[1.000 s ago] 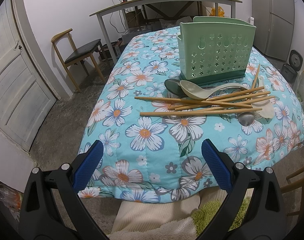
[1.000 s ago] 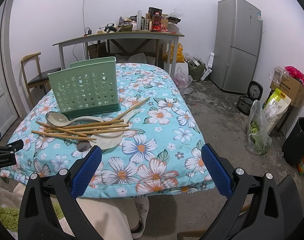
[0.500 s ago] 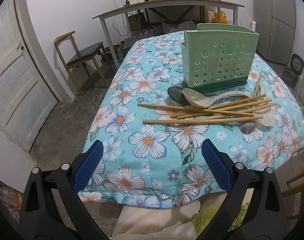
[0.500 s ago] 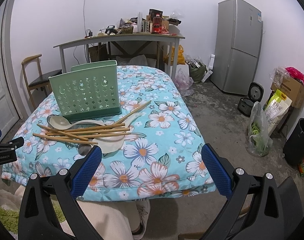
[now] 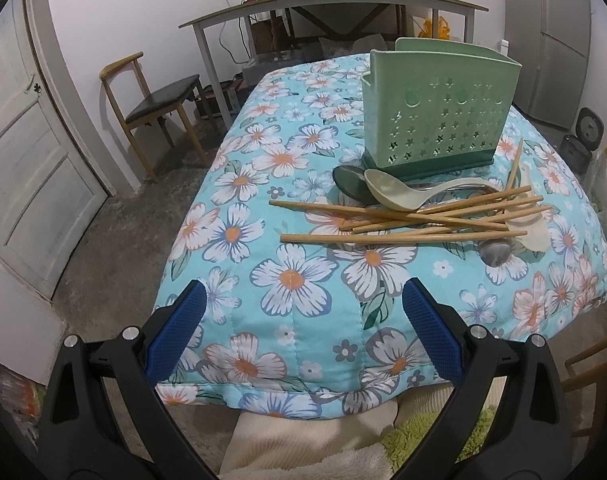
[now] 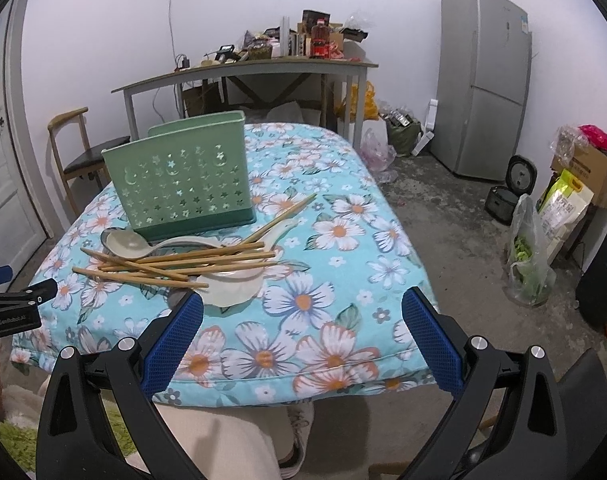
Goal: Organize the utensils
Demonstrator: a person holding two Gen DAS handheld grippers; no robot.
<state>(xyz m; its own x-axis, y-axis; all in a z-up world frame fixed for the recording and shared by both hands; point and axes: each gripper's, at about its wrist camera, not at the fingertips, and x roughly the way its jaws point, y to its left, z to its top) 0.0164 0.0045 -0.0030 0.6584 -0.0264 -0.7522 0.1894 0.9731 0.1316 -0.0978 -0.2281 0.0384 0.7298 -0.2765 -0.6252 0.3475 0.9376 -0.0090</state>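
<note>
A green perforated utensil holder stands upright on the floral quilt-covered table. In front of it lies a pile of several wooden chopsticks crossed over a beige ladle, a white spoon, a dark spoon and a metal spoon. My left gripper is open at the near table edge, short of the pile. My right gripper is open too, just right of the pile's near end.
A wooden chair and a white door stand to the left. A cluttered grey table sits behind. A fridge, bags and a black bin occupy the right side. A person's legs are below the table edge.
Both grippers have moved forward towards the table, so the holder and utensil pile appear closer. Both stay open and hold nothing.
</note>
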